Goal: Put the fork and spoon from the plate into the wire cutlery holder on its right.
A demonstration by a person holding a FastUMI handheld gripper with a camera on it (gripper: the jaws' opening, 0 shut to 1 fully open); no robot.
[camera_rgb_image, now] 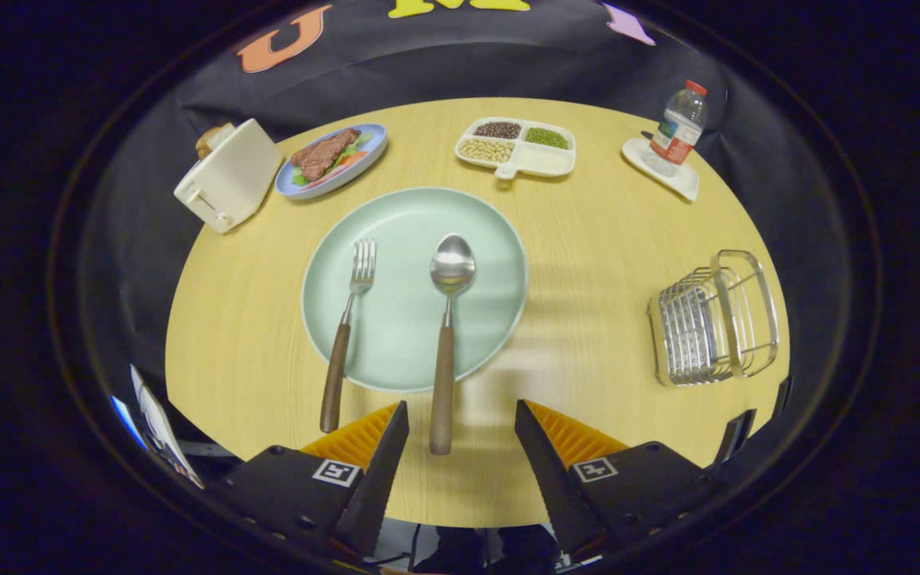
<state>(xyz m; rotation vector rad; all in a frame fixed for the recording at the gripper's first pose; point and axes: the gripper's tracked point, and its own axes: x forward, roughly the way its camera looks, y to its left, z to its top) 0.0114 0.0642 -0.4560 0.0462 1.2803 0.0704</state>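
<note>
On the round wooden worktop (604,239), fork and spoon lie side by side on the pale green plate.

Between the spread fingers of the hand-held gripper (461,435), which grips nothing, sits the end of the spoon (447,319) handle; the fork (346,327) lies to its left, its handle past the plate (404,319) rim. Well to the right stands the wire cutlery holder (711,319). Beyond the plate are a toaster (228,176), a plate of steak (332,158), a divided dish of beans (517,148) and a water bottle (679,124).
</note>
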